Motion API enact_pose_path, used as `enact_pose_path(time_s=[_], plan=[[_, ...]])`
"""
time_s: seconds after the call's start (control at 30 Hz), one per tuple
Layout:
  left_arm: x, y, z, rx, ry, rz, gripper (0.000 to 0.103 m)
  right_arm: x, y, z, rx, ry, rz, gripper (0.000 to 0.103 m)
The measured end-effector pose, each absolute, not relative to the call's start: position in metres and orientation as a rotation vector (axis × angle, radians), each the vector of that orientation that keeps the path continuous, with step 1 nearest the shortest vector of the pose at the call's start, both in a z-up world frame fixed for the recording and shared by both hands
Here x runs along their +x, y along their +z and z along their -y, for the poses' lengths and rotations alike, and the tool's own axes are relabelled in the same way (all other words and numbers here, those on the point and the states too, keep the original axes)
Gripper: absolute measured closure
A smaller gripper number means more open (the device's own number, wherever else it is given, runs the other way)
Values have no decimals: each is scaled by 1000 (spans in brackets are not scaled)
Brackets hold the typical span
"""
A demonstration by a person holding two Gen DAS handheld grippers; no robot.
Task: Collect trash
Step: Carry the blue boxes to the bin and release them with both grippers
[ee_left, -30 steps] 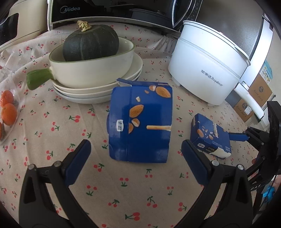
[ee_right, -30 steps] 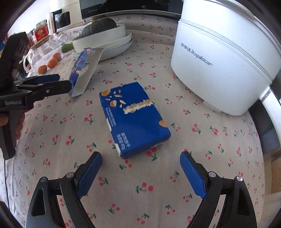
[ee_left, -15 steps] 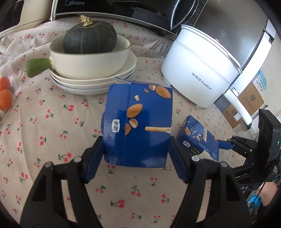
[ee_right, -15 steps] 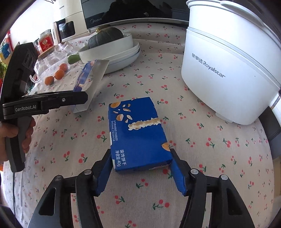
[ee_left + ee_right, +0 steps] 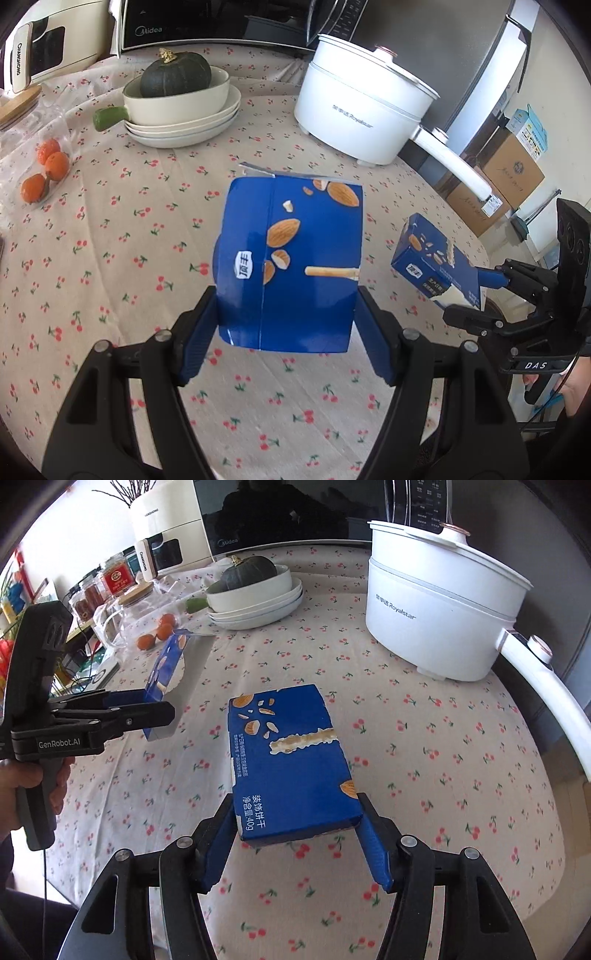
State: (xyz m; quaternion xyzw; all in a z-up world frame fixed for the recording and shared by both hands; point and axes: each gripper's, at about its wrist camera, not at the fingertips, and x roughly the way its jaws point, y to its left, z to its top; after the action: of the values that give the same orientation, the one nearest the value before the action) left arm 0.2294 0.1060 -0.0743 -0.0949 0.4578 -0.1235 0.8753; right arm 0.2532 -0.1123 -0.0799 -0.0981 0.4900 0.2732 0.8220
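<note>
My left gripper (image 5: pixel 286 334) is shut on a flattened blue almond-biscuit box (image 5: pixel 291 262) and holds it above the cherry-print tablecloth (image 5: pixel 110 229). My right gripper (image 5: pixel 297 843) is shut on a full-shaped blue biscuit box (image 5: pixel 291 760) and holds it off the cloth, tilted. The right gripper and its box (image 5: pixel 432 266) show at the right of the left wrist view. The left gripper and the flattened box (image 5: pixel 164 679) show edge-on at the left of the right wrist view.
A white Royalstar electric pot (image 5: pixel 362 110) with a long handle stands back right. Stacked plates and a bowl holding a dark green pumpkin (image 5: pixel 175 75) stand back centre. Bagged oranges (image 5: pixel 46 170) lie left. A microwave (image 5: pixel 221 22) and jars (image 5: pixel 114 579) line the back.
Both grippers closed on their boxes half a second ago and have since lifted them off the tablecloth. Both cameras have risen and pulled back.
</note>
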Motion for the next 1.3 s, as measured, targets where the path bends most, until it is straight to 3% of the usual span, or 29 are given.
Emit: enact_pose_path(time_s=[0.63, 0.97, 1.3], plan=[[111, -52, -42, -102, -338, -952, 31, 119, -50, 173, -164, 537, -1056, 40], [106, -62, -20, -130, -368, -989, 31, 100, -67, 226, -68, 416, -1167, 40], [112, -76, 52, -77, -476, -1032, 31, 88, -80, 297, 14, 303, -1197, 40]])
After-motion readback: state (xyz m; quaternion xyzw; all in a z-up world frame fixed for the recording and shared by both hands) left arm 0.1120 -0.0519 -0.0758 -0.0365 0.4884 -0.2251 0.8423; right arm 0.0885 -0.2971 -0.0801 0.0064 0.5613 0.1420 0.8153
